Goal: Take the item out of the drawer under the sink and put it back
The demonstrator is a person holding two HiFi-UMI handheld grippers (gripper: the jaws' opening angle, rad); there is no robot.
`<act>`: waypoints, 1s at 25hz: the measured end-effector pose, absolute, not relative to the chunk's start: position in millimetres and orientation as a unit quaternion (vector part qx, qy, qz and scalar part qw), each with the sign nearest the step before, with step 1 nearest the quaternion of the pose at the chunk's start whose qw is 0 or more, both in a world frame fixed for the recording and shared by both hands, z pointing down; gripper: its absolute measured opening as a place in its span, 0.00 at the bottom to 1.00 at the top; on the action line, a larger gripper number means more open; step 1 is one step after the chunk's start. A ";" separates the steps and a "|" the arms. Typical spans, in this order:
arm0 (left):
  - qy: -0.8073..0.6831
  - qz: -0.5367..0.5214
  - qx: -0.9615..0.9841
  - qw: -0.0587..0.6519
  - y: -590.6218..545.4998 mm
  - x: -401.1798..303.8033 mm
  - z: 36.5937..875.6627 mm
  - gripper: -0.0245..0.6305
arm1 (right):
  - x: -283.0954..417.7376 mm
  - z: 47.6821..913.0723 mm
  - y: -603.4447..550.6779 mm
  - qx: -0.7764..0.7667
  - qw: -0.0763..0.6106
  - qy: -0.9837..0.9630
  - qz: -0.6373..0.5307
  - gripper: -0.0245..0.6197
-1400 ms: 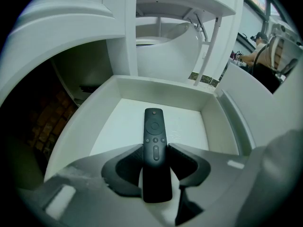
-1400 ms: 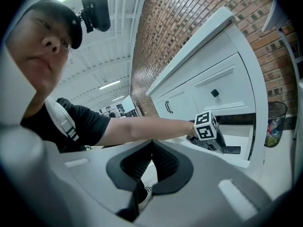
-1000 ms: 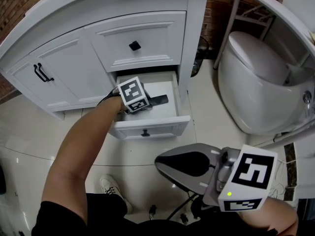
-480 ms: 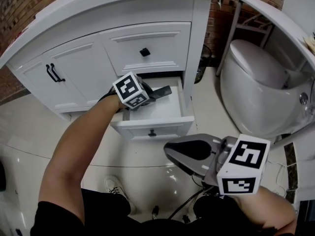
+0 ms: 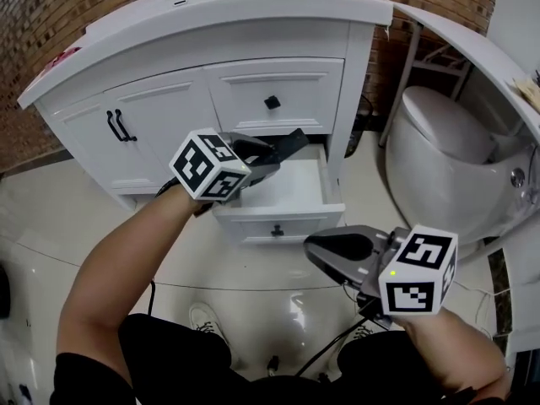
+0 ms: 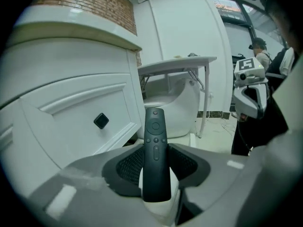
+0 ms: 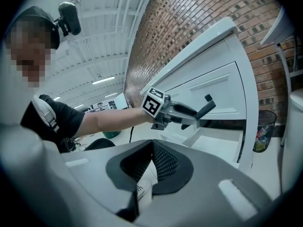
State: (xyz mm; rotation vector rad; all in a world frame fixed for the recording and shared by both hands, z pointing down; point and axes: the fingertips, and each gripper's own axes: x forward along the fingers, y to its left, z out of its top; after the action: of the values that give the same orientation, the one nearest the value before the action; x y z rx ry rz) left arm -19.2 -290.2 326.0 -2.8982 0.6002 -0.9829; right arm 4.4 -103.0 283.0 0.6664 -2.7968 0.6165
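Above the open drawer (image 5: 291,194), left gripper (image 5: 268,154) fingers pinch a remote (image 6: 155,141); right gripper (image 5: 316,247) fingers press together.

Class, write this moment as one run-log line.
left gripper: shut on remote control, held above open drawer | right gripper: shut, empty | step: item out, not yet returned

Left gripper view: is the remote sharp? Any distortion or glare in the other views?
Left gripper view: remote sharp between the jaws, upper drawer front bowed by fisheye, dark corners. Head view: countertop curved by the lens, glare on the floor. Right gripper view: dark corners, mosaic patch upper left.
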 end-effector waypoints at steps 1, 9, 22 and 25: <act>0.200 -0.304 -0.931 0.008 -284.9 -22.9 320.1 0.29 | 4.4 284.7 -102.3 0.227 0.102 -0.946 0.210 0.05; 0.227 -0.183 -0.956 -0.024 -222.4 -52.3 254.8 0.29 | 3.3 292.1 -95.9 0.233 0.115 -0.943 0.210 0.05; 0.235 -0.043 -0.968 -0.078 -123.0 -82.0 208.3 0.29 | 2.4 287.7 -88.2 0.225 0.106 -0.946 0.209 0.05; 0.230 -0.047 -0.968 -0.087 -116.8 -82.2 225.5 0.29 | 4.2 282.9 -89.7 0.231 0.098 -0.946 0.204 0.05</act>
State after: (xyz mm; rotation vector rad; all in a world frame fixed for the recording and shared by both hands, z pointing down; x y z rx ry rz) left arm -82.2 -116.8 225.5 -3.2217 0.7669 -0.1574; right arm 4.2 -89.7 282.9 0.6851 -2.8008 0.6040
